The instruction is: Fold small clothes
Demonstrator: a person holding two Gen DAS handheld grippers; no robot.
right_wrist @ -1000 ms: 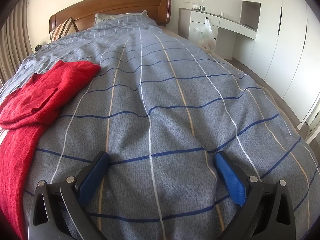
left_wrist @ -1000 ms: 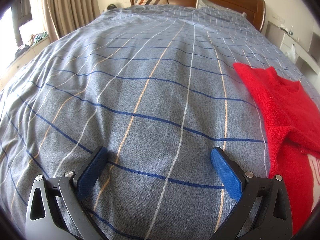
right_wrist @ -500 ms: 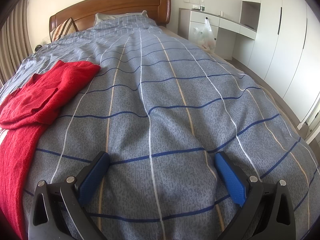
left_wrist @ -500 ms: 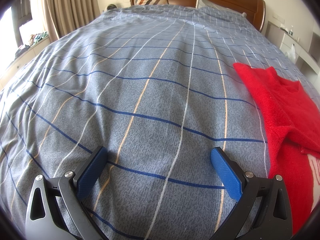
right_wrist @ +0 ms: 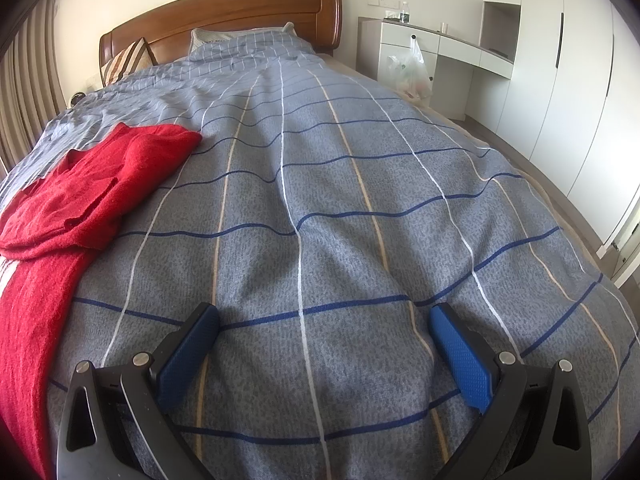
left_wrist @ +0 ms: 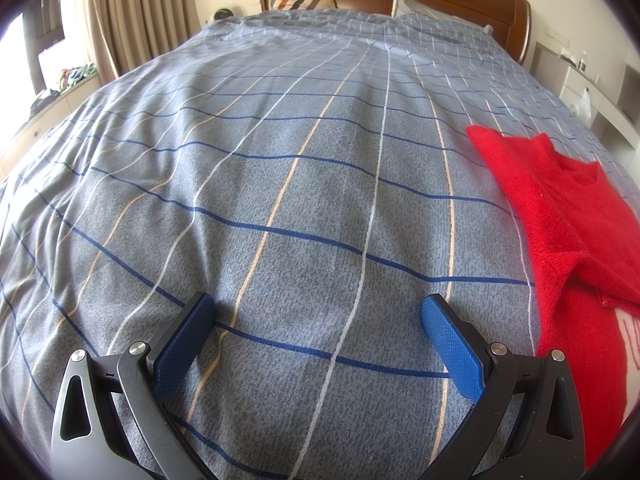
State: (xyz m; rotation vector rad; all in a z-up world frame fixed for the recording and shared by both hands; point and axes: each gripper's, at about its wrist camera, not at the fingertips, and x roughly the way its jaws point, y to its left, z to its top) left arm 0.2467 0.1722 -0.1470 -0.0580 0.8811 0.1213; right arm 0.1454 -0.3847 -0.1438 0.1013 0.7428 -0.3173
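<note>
A red knitted sweater (left_wrist: 560,224) lies on the bed, at the right edge of the left wrist view and at the left edge of the right wrist view (right_wrist: 80,204). Part of it is folded over itself, and a white patch shows at its edge. My left gripper (left_wrist: 318,312) is open and empty, low over the bedspread, to the left of the sweater. My right gripper (right_wrist: 324,320) is open and empty, low over the bedspread, to the right of the sweater. Neither gripper touches the sweater.
The bed is covered by a grey-blue checked bedspread (left_wrist: 280,160) with a wooden headboard (right_wrist: 224,12) and pillows at the far end. Curtains (left_wrist: 132,12) hang on the left. A white desk (right_wrist: 440,48) with a plastic bag (right_wrist: 408,68) and wardrobes stand on the right.
</note>
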